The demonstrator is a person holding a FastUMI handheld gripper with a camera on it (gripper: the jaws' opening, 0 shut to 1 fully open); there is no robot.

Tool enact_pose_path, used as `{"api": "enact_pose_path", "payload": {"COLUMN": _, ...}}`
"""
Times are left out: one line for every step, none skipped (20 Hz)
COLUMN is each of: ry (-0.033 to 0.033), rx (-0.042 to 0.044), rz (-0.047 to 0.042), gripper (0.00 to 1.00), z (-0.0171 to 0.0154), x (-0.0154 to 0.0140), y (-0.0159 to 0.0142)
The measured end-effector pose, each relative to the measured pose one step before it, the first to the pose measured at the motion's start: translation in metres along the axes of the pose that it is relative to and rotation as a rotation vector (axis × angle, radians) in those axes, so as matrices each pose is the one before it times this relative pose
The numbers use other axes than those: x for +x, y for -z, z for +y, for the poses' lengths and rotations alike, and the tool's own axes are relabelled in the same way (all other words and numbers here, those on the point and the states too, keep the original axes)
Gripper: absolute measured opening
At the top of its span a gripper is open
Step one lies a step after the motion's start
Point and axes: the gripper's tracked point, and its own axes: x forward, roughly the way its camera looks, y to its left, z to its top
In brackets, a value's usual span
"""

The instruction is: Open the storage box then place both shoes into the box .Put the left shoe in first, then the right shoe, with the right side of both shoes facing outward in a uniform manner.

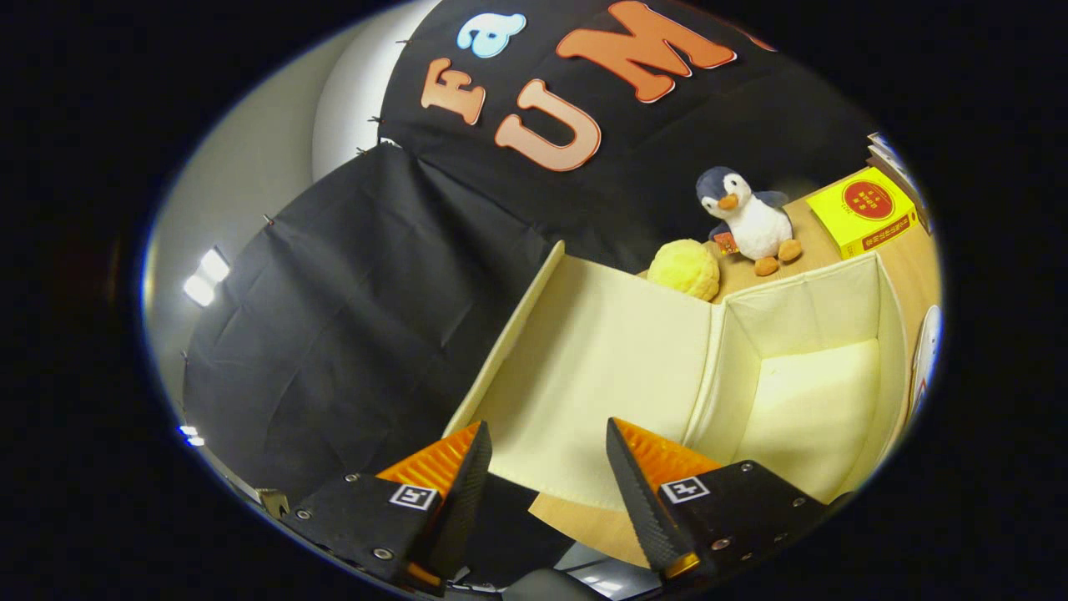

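Observation:
A cream fabric storage box (884, 334) stands on the wooden table with its lid (584, 367) swung open and standing up on the box's near side. The box's inside is bare. My gripper (546, 455) is open, its two fingers spread apart just in front of the lid's lower edge, with nothing between them. The view is tilted.
Beyond the box on the table (822, 250) stand a plush penguin (747, 221), a yellow bun-shaped toy (686, 269) and a yellow carton (868, 210). Black cloth walls close the booth behind and beside the lid. A white round object (928, 342) lies past the box.

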Motion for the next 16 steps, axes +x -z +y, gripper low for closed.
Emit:
{"api": "enact_pose_path", "payload": {"ry": 0.00757, "rx": -0.00623, "rz": 0.00665, "gripper": 0.88, "z": 0.00021, "x": 0.00341, "y": 0.00168}}
{"api": "enact_pose_path", "payload": {"ry": 0.00615, "rx": -0.00258, "rz": 0.00141, "gripper": 0.97, "z": -0.00013, "x": -0.0012, "y": 0.00213}}
{"api": "enact_pose_path", "payload": {"ry": 0.00886, "rx": -0.00195, "rz": -0.00018, "gripper": 0.98, "z": -0.00246, "x": -0.00036, "y": 0.00086}}
{"api": "enact_pose_path", "payload": {"ry": 0.01216, "rx": -0.003, "rz": -0.00389, "gripper": 0.98, "z": -0.00256, "x": -0.00238, "y": 0.00014}}
{"api": "enact_pose_path", "payload": {"ry": 0.01662, "rx": -0.00542, "rz": -0.00629, "gripper": 0.98, "z": -0.00544, "x": -0.00279, "y": -0.00075}}
{"api": "enact_pose_path", "payload": {"ry": 0.01876, "rx": -0.00396, "rz": -0.00822, "gripper": 0.98, "z": -0.00586, "x": -0.00421, "y": -0.00176}}
{"api": "enact_pose_path", "payload": {"ry": 0.01626, "rx": -0.00251, "rz": -0.01134, "gripper": 0.98, "z": -0.00663, "x": -0.00633, "y": -0.00317}}
{"api": "enact_pose_path", "payload": {"ry": 0.01792, "rx": 0.00074, "rz": -0.015, "gripper": 0.98, "z": -0.00616, "x": -0.0066, "y": -0.00217}}
{"api": "enact_pose_path", "payload": {"ry": 0.01818, "rx": 0.00291, "rz": -0.01103, "gripper": 0.98, "z": -0.0077, "x": -0.00554, "y": -0.00306}}
{"api": "enact_pose_path", "payload": {"ry": 0.01968, "rx": 0.00459, "rz": -0.01316, "gripper": 0.98, "z": -0.00857, "x": -0.00472, "y": -0.00324}}
{"api": "enact_pose_path", "payload": {"ry": 0.01788, "rx": 0.00425, "rz": -0.0155, "gripper": 0.98, "z": -0.0085, "x": -0.00618, "y": -0.00406}}
{"api": "enact_pose_path", "payload": {"ry": 0.01975, "rx": 0.00328, "rz": -0.01565, "gripper": 0.98, "z": -0.00755, "x": -0.00746, "y": -0.00492}}
{"api": "enact_pose_path", "payload": {"ry": 0.02225, "rx": 0.00374, "rz": -0.01537, "gripper": 0.98, "z": -0.00967, "x": -0.00769, "y": -0.00576}}
{"api": "enact_pose_path", "payload": {"ry": 0.019, "rx": 0.00061, "rz": -0.01402, "gripper": 0.98, "z": -0.00925, "x": -0.00884, "y": -0.00475}}
{"api": "enact_pose_path", "payload": {"ry": 0.02165, "rx": -0.00054, "rz": -0.00911, "gripper": 0.98, "z": -0.01139, "x": -0.00923, "y": -0.00602}}
{"api": "enact_pose_path", "payload": {"ry": 0.03363, "rx": -0.00026, "rz": -0.01931, "gripper": 0.98, "z": -0.01441, "x": -0.00821, "y": -0.00639}}
